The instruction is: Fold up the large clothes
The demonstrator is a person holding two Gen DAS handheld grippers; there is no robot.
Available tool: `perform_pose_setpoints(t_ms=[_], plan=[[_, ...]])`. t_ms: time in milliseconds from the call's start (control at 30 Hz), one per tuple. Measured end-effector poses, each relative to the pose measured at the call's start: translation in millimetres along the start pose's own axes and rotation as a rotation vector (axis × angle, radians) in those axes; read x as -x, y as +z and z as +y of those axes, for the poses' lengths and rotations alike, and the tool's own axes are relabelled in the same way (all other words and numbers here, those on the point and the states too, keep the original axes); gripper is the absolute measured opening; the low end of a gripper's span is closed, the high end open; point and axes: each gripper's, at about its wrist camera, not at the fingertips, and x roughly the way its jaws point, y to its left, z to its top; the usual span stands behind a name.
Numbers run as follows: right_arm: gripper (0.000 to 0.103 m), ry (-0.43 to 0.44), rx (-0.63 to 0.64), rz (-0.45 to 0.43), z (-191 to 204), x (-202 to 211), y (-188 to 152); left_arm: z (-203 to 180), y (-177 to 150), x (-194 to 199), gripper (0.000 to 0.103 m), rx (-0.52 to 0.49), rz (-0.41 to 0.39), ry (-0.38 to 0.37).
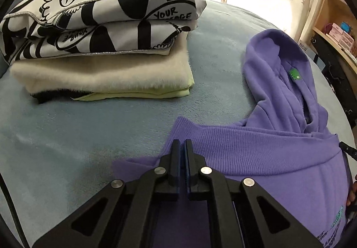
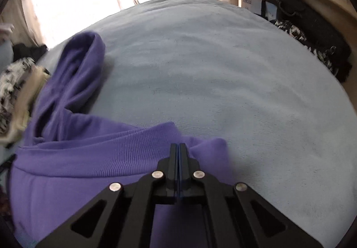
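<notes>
Status of the fold, as the frames show it: a stack of folded garments (image 1: 100,47) sits in the upper left of the left wrist view, on the blue-grey bed (image 1: 67,136); from the top down it comprises a black-and-white printed piece, a cream fleece, a pale green layer and a dark layer at the bottom; these items read as finished

The item in work is the purple hoodie (image 1: 279,158); it occupies the lower right of the left wrist view and the lower left of the right wrist view (image 2: 78,158); its hood (image 1: 285,83) lies flat on the bed, extended toward the upper part of the frame; a ribbed hem band (image 1: 245,150) lies across the body just below the hood, which suggests the lower half is already doubled up toward the neck

The left tongs (image 1: 182,144) stand together, tips over the left end of the ribbed band; the right tongs (image 2: 177,147) stand together over the right end of the band; whether either set pinches cloth cannot be told, since no fabric shows between the pads

Remaining, by judgement: settle the hood, reduce the hoodie to the stack's footprint, then place it with the stack; sleeves are not visible, so their state is undetermined
</notes>
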Motion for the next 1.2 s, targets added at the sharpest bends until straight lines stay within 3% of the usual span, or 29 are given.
perform_pose_setpoints(t_ms=[167,333,600,733,867,967,1033,1133,1200], plan=[[0.004,-0.012,-0.011,-0.012,8,16,-4,-5,-1,19,0.003,-0.009,-0.021,0.015],[0.004,0.092,-0.023,-0.011,26,56,-23,-27,-16,73,0.013,-0.056,-0.052,0.018],[0.011,0.281,0.125,0.086,113,95,-108,-72,-103,133,0.015,-0.09,-0.016,-0.066],[0.012,0.224,0.197,0.072,126,99,-137,-65,-140,124,0.015,-0.057,0.026,0.01],[0.011,0.191,0.173,0.086,91,103,-147,-37,-155,129,0.015,0.002,0.015,0.026],[0.012,-0.008,0.128,0.074,43,107,-151,-20,-156,135,0.015,0.033,0.02,0.035],[0.012,-0.069,0.054,0.079,7,109,-155,-13,-158,138,0.015,0.036,0.02,0.033],[0.011,-0.026,-0.08,0.085,-32,117,-159,-12,-161,141,0.015,0.021,0.013,0.054],[0.011,-0.023,-0.106,0.084,-36,120,-161,-14,-161,140,0.015,0.014,0.01,0.07]])
